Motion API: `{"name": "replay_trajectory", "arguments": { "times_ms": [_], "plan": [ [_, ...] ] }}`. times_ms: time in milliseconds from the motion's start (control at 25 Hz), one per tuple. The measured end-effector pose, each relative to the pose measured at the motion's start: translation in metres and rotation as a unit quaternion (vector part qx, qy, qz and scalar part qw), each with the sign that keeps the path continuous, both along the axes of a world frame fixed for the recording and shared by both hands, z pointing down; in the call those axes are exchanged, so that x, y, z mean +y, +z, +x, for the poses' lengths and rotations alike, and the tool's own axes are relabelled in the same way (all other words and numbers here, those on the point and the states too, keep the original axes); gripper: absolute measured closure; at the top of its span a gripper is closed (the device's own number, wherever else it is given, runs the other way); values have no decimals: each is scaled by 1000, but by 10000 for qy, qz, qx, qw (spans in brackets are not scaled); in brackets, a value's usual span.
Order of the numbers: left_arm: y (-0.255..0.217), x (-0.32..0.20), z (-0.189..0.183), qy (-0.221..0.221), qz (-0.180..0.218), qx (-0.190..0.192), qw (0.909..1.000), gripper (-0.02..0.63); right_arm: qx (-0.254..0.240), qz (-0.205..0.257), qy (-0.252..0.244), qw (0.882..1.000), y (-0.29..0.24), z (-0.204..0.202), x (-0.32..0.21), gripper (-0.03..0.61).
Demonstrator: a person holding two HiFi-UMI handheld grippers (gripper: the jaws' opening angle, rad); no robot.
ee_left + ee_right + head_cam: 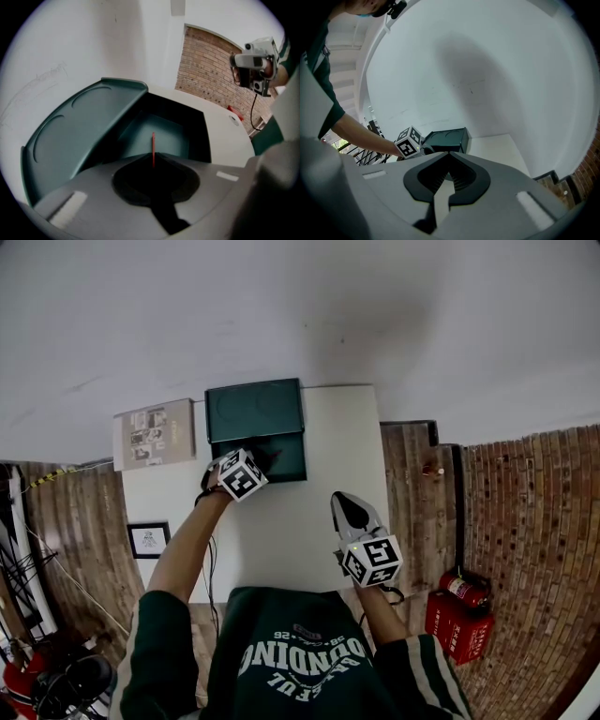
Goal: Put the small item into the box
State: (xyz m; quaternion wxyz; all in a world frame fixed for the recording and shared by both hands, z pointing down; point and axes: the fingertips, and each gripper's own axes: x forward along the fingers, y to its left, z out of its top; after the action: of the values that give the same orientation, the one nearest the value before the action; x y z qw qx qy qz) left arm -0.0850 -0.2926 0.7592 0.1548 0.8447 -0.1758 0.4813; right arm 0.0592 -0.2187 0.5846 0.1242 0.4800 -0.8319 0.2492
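The small item [153, 149] is pinched between the fingers of the left gripper [153, 157], which are clenched on its lower end, and it stands out over the open box [161, 138]. The step in hand looks like the drop. To do it well, I would bring the tips lower inside the walls, away from the near rim, then ease the fingers apart gently so that so light a piece falls straight instead of sticking to a pad or flicking out. Pulling straight back afterwards should avoid knocking the lid [79, 126].

The item shows as a very thin, straight red sliver, upright in the left gripper view and seen nearly edge-on. Whether it is a stick or a flat strip cannot be told. It probably weighs next to nothing.

The box is dark green with a bare inside, its lid thrown open on the far side. It sits at the far end of the white counter [281, 535].

The right gripper [449, 153] hangs well apart at the counter's near right, its fingers closed tip to tip with nothing between them.
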Motion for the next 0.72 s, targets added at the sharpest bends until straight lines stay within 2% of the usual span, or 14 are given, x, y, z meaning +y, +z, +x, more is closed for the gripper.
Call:
{"name": "replay_trajectory", "arguments": {
  "times_ms": [200, 720],
  "plan": [
    [-1, -1, 1, -9, 14, 15, 10000, 546, 4, 3, 46, 10000, 0, 3, 0, 575],
    [-35, -4, -16, -378, 450, 200, 9981, 546, -31, 140, -81, 9999, -12, -14, 4, 575]
  ]
}}
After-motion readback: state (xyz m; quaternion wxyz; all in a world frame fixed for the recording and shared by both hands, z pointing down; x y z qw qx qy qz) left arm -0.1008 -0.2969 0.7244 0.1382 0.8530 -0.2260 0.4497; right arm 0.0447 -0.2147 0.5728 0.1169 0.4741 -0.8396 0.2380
